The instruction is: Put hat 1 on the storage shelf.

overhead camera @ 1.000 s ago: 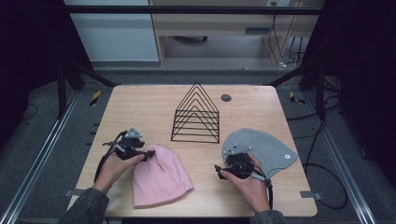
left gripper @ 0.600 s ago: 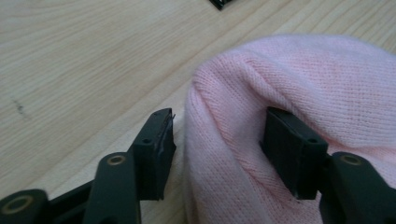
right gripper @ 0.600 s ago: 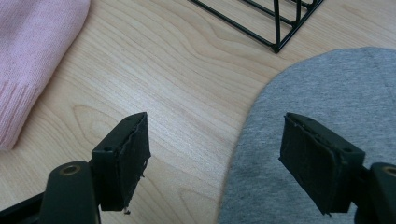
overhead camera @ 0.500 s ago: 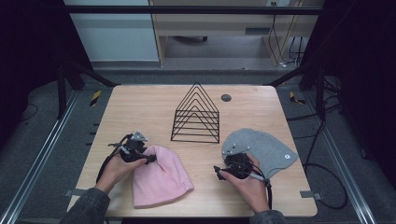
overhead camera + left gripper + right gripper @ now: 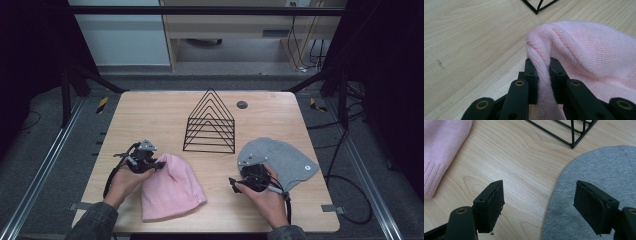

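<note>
Black wire rack point(image 5: 210, 122): nested triangular frames, upright, centre of the counter point(image 5: 160, 115), toward the far edge. Its corner also shows at the top of the left gripper view point(image 5: 537, 6) and the right gripper view point(image 5: 571, 132). Small dark round disc point(image 5: 242, 104) on the counter just right of the rack's peak, apart from it. Counter is light wood with visible grain. Grey floor around it; black-yellow striped markers by the far-left point(image 5: 102, 104) and far-right point(image 5: 314, 104) corners. Cables point(image 5: 350, 190) trail on the floor to the right.

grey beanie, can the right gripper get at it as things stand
Probably yes. The right gripper is open with one jaw already over the edge of the grey beanie, and only bare table lies between its jaws.
</note>
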Motion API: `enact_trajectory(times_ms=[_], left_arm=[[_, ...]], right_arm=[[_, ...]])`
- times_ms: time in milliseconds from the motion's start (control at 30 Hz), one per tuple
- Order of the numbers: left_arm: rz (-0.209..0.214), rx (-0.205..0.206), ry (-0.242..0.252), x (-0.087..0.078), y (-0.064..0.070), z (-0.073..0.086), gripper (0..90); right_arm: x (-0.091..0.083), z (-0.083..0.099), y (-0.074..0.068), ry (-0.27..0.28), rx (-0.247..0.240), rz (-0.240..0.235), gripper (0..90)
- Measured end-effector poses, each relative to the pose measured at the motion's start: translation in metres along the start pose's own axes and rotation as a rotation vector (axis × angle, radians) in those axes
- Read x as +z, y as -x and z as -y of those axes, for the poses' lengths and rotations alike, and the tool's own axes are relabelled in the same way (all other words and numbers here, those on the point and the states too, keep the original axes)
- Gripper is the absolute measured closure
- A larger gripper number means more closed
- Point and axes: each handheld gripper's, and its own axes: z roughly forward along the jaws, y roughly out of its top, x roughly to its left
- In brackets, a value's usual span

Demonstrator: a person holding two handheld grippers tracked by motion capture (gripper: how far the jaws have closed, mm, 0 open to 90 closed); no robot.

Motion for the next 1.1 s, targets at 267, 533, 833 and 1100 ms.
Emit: enact_trajectory(times_ms=[267, 533, 833, 1100], left_arm=[[-0.042, 0.056, 0.085, -0.023, 0.011, -0.010, 79.4], [-0.060, 0.115, 0.170, -0.042, 0.026, -0.021, 79.6], [-0.047, 0.149, 0.229, -0.055, 0.036, -0.032, 79.7], [-0.063, 0.218, 0.284, -0.073, 0.050, -0.057, 80.1]], right_arm=[[-0.002, 0.000, 0.002, 0.015, 0.003, 0.007, 24.3], [-0.010, -0.003, 0.000, 0.077, 0.008, 0.007, 24.2], [-0.017, -0.009, -0.006, 0.140, 0.002, -0.001, 24.9], [-0.028, -0.025, -0.022, 0.212, -0.033, -0.041, 28.4]])
